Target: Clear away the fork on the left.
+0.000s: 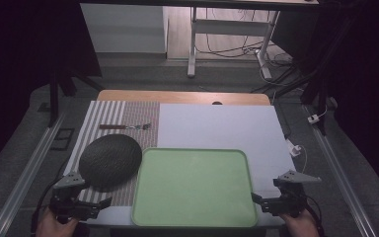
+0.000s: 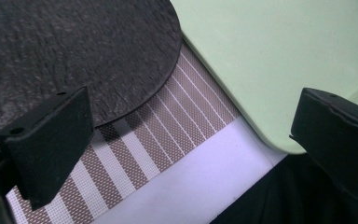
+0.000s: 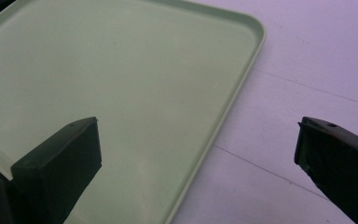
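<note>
— So where's the tray [image 1: 193, 187]?
— Near edge of the bench [image 1: 217, 126], pale green, shallow-rimmed, bare, touching the dark round mat [image 1: 110, 161] at left.
— Grippers?
— Left hand-held gripper [image 1: 107, 201] and right hand-held gripper [image 1: 254, 198] flank it, both wide open, holding nothing; white room lies right.

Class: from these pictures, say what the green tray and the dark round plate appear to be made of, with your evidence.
Green tray: probably plastic, smooth matt, with a moulded rounded rim. Dark round plate: rough, rippled matt surface like slate or textured stoneware; which one is unclear.
</note>
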Tool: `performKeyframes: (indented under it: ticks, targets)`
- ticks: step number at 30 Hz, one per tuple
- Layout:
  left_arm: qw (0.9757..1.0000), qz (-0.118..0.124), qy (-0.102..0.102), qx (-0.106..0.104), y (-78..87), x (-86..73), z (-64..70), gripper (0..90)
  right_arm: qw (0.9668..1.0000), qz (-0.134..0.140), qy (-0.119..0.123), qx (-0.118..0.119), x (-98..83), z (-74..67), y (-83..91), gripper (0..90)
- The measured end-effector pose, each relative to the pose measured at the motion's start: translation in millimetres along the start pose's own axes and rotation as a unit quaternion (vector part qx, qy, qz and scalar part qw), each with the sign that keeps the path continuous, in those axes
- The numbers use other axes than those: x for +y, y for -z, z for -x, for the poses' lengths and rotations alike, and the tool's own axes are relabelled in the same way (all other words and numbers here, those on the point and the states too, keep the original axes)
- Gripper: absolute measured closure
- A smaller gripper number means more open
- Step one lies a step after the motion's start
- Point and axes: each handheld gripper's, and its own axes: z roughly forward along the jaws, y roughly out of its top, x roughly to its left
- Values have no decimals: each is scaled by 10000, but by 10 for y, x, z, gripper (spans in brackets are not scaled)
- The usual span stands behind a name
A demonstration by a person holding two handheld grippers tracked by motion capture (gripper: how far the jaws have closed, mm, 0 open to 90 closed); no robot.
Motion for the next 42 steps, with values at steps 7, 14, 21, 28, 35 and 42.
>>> performKeyframes:
  ticks: [7,14,21,28,35,42]
  targets:
    - [9999,-91,67,-84,-17,7,-21,0,10000,-31,-3,14,2,-1,-3,6]
    - [9998,-176,36,-75,-33,16,-17,6,10000,-66,-35,51,4,7,-5,7]
    - [9996,-269,102,-44,-52,25,-25,21,10000,-55,-30,58,3,12,-9,7]
    - [9993,-297,228,-52,-55,31,-47,18,10000,-48,-32,67,1,13,-9,7]
    - [9992,-90,375,52,-11,15,-62,0,9999,-78,-39,78,1,9,-8,10]
    - [9996,-7,292,1,10,46,-59,0,9999,-95,-58,95,3,16,-14,10]
